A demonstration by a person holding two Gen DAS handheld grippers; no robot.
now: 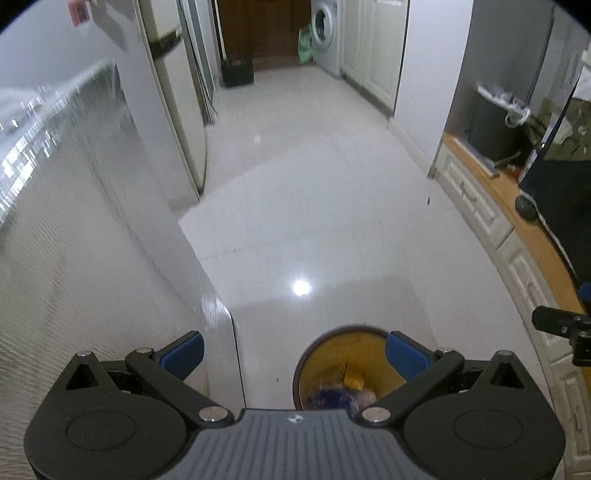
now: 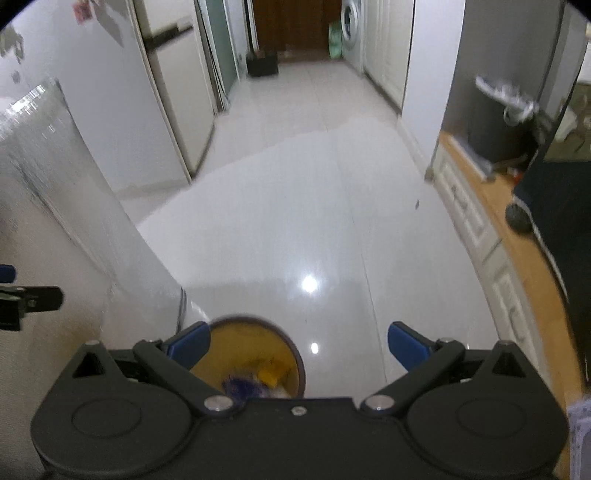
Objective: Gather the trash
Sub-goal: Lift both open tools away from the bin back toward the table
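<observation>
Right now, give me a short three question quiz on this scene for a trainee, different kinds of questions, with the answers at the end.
1. True or false: both grippers are open and hold nothing.
2. Multiple choice: the round bin on the floor has an inside that is A) yellow, B) red, C) green.
3. Short answer: what appliance stands at the far end of the hallway?

Key
1. True. The left gripper and right gripper both have their blue fingers spread, with nothing between them.
2. A. The bin already holds some trash.
3. A washing machine.
</observation>
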